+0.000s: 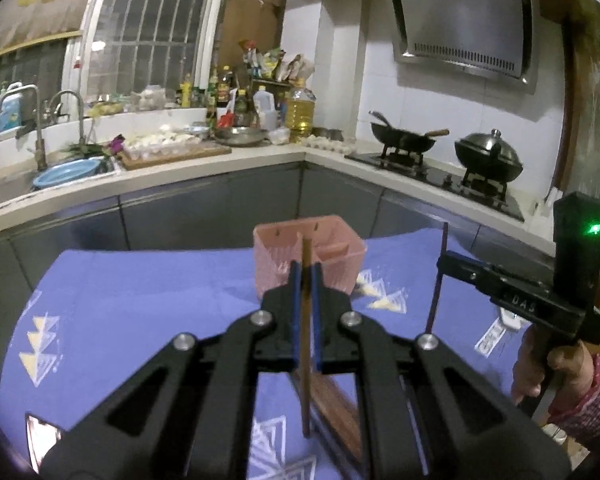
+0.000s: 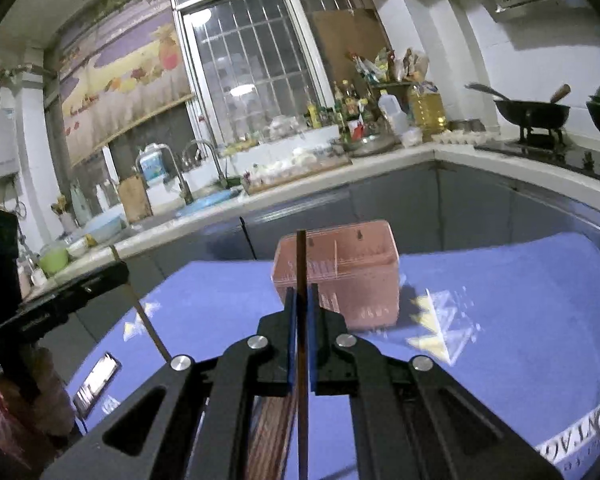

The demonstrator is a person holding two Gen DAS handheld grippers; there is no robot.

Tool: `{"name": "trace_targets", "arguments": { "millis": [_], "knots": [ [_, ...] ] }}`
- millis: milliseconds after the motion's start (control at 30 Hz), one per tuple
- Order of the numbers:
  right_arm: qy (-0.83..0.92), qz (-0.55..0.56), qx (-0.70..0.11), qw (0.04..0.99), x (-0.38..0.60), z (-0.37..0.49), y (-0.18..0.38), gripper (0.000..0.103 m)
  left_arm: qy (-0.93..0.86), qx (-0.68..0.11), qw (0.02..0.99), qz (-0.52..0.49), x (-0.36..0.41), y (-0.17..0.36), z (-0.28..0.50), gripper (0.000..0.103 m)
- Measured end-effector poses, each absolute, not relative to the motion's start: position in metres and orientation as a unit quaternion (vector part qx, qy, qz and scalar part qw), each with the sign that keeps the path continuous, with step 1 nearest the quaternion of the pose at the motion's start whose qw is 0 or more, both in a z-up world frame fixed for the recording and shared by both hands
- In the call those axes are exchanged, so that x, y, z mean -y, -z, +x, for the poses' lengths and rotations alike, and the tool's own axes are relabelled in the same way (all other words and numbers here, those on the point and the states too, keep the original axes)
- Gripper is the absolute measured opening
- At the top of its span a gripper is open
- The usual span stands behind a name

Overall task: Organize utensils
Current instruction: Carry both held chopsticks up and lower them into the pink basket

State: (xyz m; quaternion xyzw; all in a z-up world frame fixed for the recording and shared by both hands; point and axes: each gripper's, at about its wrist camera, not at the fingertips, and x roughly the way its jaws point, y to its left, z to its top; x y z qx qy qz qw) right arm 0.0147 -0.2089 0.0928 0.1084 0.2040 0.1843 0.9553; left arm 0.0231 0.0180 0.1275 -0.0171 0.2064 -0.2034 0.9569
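Note:
My left gripper (image 1: 306,270) is shut on a brown chopstick (image 1: 305,380) held upright, above the blue cloth. My right gripper (image 2: 301,294) is shut on a dark chopstick (image 2: 301,264), also upright. A pink plastic utensil holder (image 1: 332,256) with a divider stands on the cloth just beyond both grippers; it also shows in the right wrist view (image 2: 352,268). A pile of brown chopsticks (image 1: 336,412) lies on the cloth under the left gripper, and under the right gripper (image 2: 270,436). The right gripper with its chopstick shows at right in the left wrist view (image 1: 444,268); the left gripper shows at left in the right wrist view (image 2: 120,272).
A blue patterned cloth (image 1: 140,312) covers the table. Behind it run grey cabinets and an L-shaped counter (image 1: 220,160) with a sink, cutting board, bottles and two woks on a stove (image 1: 440,160).

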Motion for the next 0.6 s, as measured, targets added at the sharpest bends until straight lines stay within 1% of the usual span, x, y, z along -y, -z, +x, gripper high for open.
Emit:
{"name": "trace_targets", "arguments": {
  "millis": [67,233,333,433,500,600],
  "knots": [
    [-0.192,0.116,-0.189,0.956,0.211,0.026,-0.112,0.005,0.206,-0.195,0.959,-0.018,-0.012,-0.144,0.036,0.005],
    [-0.182,0.108,-0.120,0.970,0.199,0.072,-0.171,0.005,0.201,-0.129,0.971,-0.020,0.009,-0.209,0.077,0.005],
    [-0.157,0.104,-0.072,0.979,0.190,0.098,-0.192,0.005,0.174,-0.085,0.981,-0.019,0.023,-0.230,0.104,0.005],
    [-0.132,0.088,-0.041,0.987,0.178,0.124,-0.189,0.005,0.154,-0.088,0.984,-0.031,0.031,-0.225,0.137,0.005],
    [-0.124,0.084,-0.046,0.988,0.174,0.139,-0.178,0.005,0.142,-0.102,0.984,-0.039,0.033,-0.211,0.156,0.005],
    [-0.124,0.080,-0.077,0.986,0.166,0.165,-0.151,0.005,0.130,-0.134,0.981,-0.053,0.031,-0.188,0.183,0.005]
  ]
}}
